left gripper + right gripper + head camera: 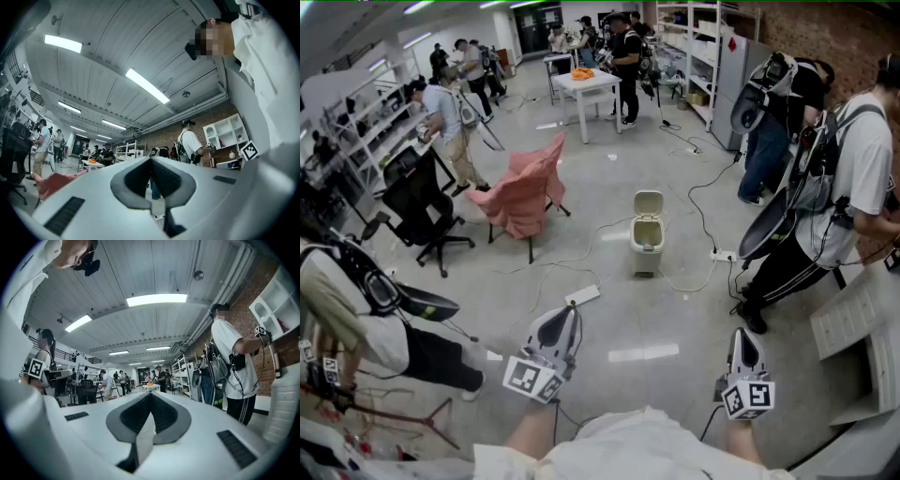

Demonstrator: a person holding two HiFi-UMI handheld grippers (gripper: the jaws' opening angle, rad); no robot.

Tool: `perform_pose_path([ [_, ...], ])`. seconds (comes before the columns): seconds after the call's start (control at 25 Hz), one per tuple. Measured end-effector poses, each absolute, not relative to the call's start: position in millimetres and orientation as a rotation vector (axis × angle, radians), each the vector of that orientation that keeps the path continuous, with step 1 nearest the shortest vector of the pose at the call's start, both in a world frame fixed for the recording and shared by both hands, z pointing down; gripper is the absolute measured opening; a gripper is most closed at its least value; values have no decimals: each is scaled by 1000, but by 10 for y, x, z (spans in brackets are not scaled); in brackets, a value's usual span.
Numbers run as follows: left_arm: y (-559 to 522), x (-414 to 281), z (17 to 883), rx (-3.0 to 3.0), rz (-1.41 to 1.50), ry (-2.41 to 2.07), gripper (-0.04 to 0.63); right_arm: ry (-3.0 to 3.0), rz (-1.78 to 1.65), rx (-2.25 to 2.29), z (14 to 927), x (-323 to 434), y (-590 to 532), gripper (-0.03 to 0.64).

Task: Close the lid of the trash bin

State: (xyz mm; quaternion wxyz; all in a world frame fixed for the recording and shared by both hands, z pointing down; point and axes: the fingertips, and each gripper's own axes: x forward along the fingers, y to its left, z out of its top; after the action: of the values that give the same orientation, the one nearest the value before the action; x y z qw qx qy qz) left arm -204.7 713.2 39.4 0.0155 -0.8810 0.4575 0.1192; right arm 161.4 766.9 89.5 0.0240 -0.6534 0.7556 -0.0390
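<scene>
Left gripper (569, 312) and right gripper (742, 334) both have their jaws closed tip to tip on nothing, held well short of the trash bin (646, 240). That bin stands on the floor with its lid (648, 203) raised upright. A pink-draped chair (523, 195) stands to its left.

left gripper (572, 311), right gripper (743, 334): white, black-white marker cubes (532, 378)

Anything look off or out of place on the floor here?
The trash bin stands alone mid-floor with its lid flipped up. Loose cables trail across the floor around it, and a power strip lies nearby. A pink cloth is thrown over a chair. Nothing looks spilled.
</scene>
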Motion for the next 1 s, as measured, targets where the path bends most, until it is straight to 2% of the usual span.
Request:
perform_pose_path([
  [0.84,7036,-2284,412,-2720,327,1428,28,2367,-132,-1936,827,1216,7511,21],
  [0.92,6997,-2320,412,-2717,307,1398,29,2390,-140,-1917,826,1096,7470,57],
  [1.0,6964,-2343,427,-2740,309,1381,42,2419,-164,-1899,869,977,7431,129],
])
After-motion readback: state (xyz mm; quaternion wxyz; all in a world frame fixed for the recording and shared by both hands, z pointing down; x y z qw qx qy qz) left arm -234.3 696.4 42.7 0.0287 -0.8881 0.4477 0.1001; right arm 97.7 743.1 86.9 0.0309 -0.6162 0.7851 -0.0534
